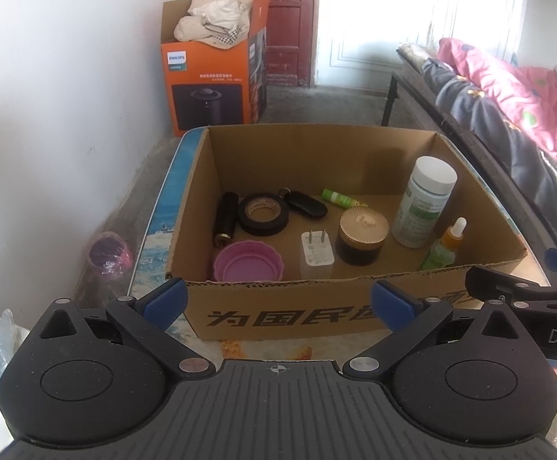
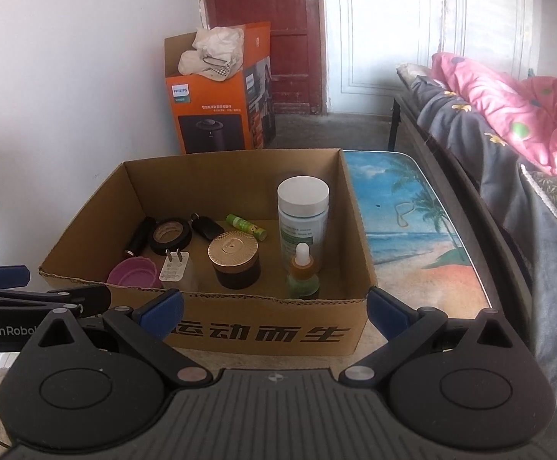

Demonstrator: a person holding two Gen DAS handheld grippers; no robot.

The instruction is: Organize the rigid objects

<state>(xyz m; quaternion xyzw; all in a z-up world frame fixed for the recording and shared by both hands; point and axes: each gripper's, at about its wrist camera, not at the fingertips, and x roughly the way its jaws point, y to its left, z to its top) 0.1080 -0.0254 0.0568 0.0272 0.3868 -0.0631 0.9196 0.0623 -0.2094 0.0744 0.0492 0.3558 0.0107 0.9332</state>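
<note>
Both the left tongs (image 1: 278, 301) and right tongs (image 2: 274, 308) hang spread and empty before the open brown cardboard box (image 1: 355, 318) on the beach-print worktop (image 2: 412, 230). Inside, the tall white plastic bottle (image 1: 424, 201) looks light, stiff, slippery: pinch its body below the cap.

A low table (image 2: 409, 230) with a printed beach scene, palms and sea, carried an open cardboard box (image 2: 263, 329). The box sat directly on the tabletop, toward its left side, with bare print showing to the right of the box and a narrow blue strip of tabletop (image 1: 163, 226) along the box's left wall. Black characters ran across the box's near wall. The table stood on a grey floor (image 2: 340, 130), which stretched beyond the box.
</note>
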